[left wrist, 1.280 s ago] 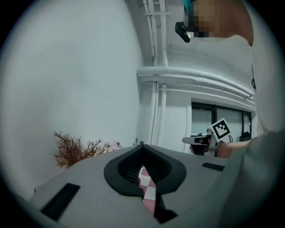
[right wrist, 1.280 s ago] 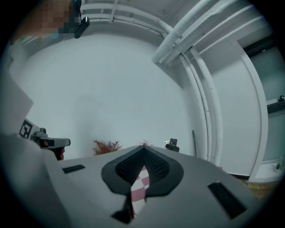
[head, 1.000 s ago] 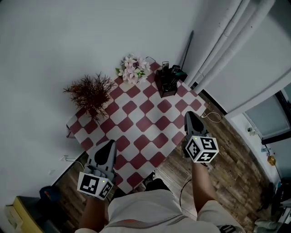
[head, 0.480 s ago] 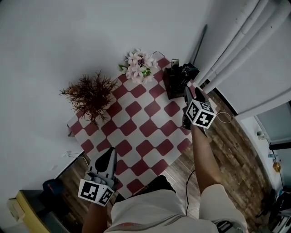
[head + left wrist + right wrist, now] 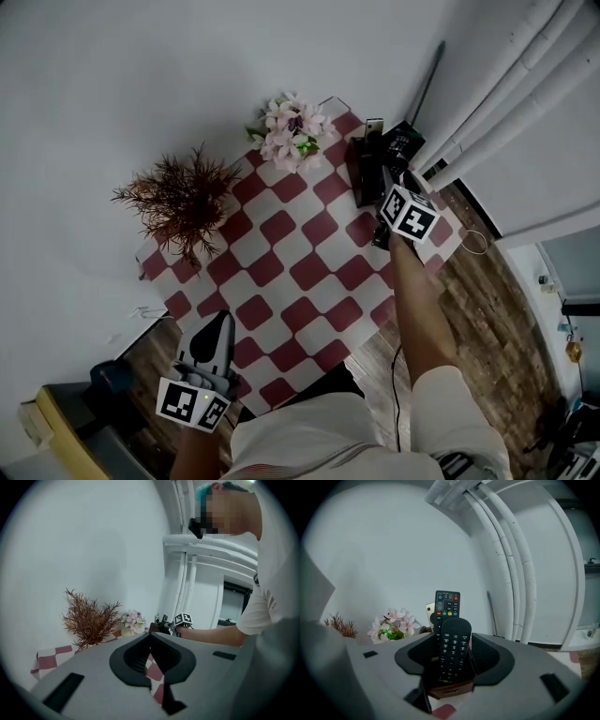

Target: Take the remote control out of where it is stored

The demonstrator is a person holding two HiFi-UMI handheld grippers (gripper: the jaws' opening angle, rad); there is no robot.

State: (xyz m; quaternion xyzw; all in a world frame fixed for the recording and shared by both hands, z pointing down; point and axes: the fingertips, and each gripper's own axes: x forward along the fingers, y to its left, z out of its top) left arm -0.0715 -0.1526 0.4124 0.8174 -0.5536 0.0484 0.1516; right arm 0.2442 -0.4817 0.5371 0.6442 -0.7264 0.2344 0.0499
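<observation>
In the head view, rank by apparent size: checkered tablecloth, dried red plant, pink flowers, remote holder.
checkered tablecloth, largest
dried red plant, second
pink flowers and remote holder: about alike, so not ranked

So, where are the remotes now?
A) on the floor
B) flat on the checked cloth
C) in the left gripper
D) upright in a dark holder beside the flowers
D: the remotes stand upright in the holder, with the flowers beside it.
</observation>
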